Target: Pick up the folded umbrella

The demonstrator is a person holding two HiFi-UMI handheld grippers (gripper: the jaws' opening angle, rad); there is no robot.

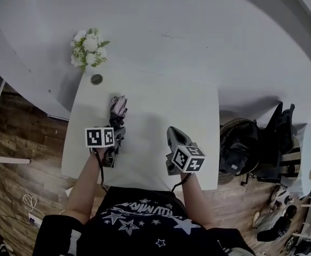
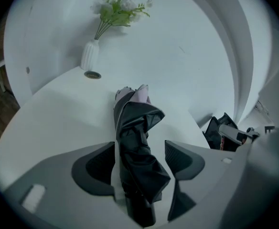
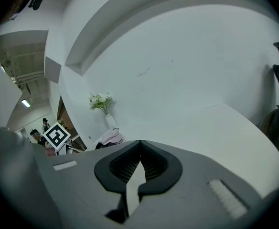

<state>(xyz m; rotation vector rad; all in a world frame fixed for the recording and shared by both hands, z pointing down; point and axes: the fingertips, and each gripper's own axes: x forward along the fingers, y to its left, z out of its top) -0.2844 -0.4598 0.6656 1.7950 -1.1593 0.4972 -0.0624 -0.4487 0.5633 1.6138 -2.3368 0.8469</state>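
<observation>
Wide-open jaws of the left gripper (image 2: 140,146) are straddling the folded umbrella (image 2: 134,120), which is lying on the white table (image 2: 53,113) with its far end pointing toward the flower vase (image 2: 90,56). I am judging that the closing should go slowly, centred on the firm core and not on loose fabric. Beside it, the right gripper (image 3: 138,147) is hovering with its jaws together and empty. The umbrella's near end is disappearing under the gripper body, so the handle is not showing.
</observation>
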